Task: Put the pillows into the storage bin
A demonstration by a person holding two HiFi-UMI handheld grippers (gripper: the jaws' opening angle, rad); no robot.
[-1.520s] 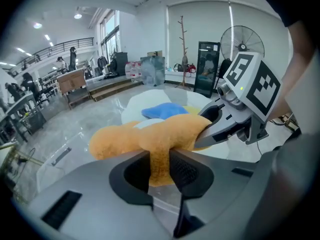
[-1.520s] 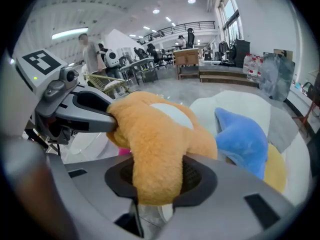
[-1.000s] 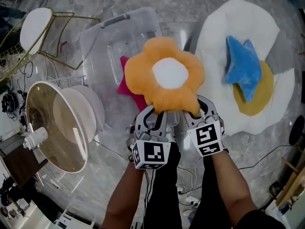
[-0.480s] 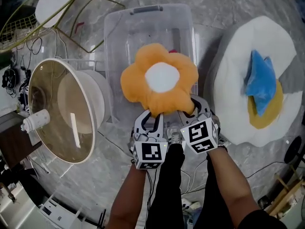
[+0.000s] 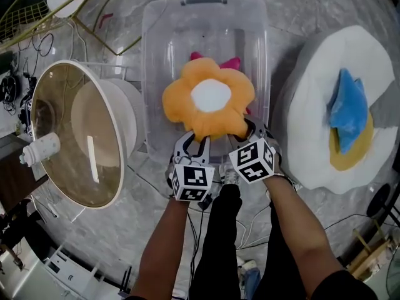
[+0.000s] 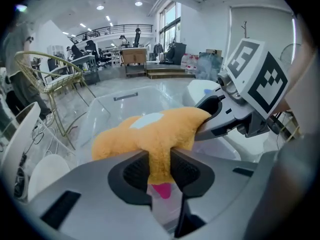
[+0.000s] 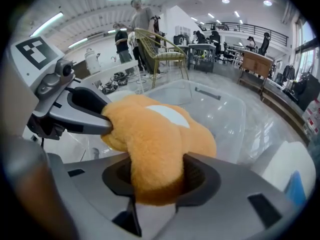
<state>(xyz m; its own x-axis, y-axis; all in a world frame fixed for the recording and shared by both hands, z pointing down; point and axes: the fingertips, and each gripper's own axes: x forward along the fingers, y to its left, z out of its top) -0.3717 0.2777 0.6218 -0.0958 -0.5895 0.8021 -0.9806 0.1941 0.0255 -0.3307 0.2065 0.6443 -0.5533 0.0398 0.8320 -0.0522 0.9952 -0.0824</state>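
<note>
An orange flower pillow [image 5: 209,102] with a white centre hangs low over the inside of the clear storage bin [image 5: 206,2]. My left gripper [image 5: 195,140] is shut on its near-left petal and my right gripper [image 5: 247,130] on its near-right petal. The right gripper's jaws have just been opening a little, and the petal is still pinched between them. In the left gripper view the plush [image 6: 156,134] bulges between the pads, as it does in the right gripper view [image 7: 155,134]. A pink pillow [image 5: 231,62] lies in the bin beneath, mostly hidden. A blue pillow [image 5: 347,105] lies to the right.
The blue pillow rests on a white egg-shaped cushion [image 5: 325,67] with a yellow centre, right of the bin. A large round domed thing with a glass face [image 5: 69,136] stands left of the bin. A gold wire chair [image 5: 94,2] is at the back left. Cables run over the marble floor.
Both grippers have carried the orange pillow forward and down. It now sits over the bin's inside and covers most of the pink pillow.
</note>
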